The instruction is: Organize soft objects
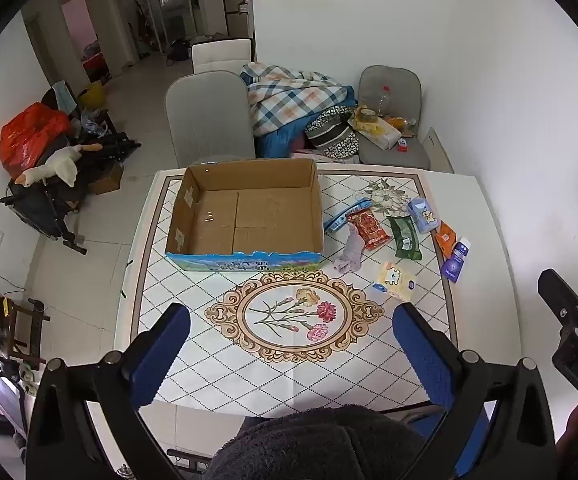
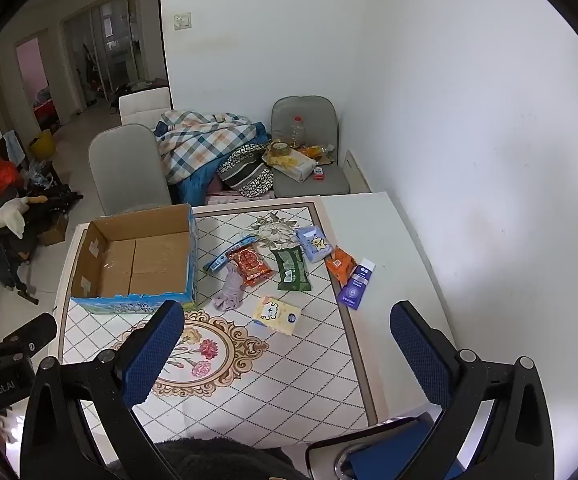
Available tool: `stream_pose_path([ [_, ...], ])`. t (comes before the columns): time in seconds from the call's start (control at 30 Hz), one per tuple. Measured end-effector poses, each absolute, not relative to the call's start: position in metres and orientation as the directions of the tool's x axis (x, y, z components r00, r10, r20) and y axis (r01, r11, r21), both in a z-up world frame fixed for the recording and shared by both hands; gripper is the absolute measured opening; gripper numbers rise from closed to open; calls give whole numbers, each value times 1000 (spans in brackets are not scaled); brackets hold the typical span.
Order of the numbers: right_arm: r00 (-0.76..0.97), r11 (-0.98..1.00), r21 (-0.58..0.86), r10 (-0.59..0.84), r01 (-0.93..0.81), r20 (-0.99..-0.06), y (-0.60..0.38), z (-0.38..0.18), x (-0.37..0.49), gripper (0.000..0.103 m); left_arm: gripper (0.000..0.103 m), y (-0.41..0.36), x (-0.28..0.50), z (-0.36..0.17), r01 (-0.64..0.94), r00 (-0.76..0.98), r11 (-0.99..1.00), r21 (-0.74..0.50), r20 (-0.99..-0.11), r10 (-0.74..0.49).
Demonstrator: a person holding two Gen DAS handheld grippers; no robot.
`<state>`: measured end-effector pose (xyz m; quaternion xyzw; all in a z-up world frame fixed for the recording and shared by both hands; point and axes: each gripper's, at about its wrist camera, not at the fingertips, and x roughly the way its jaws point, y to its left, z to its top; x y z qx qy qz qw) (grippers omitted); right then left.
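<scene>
Both tongs, left tongs (image 1: 291,344) and right tongs (image 2: 285,340), hang wide and empty above the near desk (image 1: 329,384) edge. Cardboard box (image 1: 245,216) empty. Grey sock (image 1: 349,254), tissue packs (image 1: 397,280) and snack bags (image 1: 369,230) all lie beside it; nothing sorted yet.

The print on the green packet (image 1: 405,237) and the red packet (image 2: 251,263) was too small to read. The blue-white pouch (image 1: 343,216) lay partly under the red packet. The table (image 2: 401,280) had its near edge hidden behind dark fleece (image 1: 309,444).
</scene>
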<state>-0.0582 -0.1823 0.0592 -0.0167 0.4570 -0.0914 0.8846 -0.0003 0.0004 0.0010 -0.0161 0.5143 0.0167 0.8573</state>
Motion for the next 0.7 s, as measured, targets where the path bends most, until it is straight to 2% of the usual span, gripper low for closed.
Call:
stream_pose_path([
  [0.7, 595, 981, -122, -188, 150, -781, -185, 71, -69, 103, 103, -1, -8, 11, -49, 525, 999, 7, -850, 32],
])
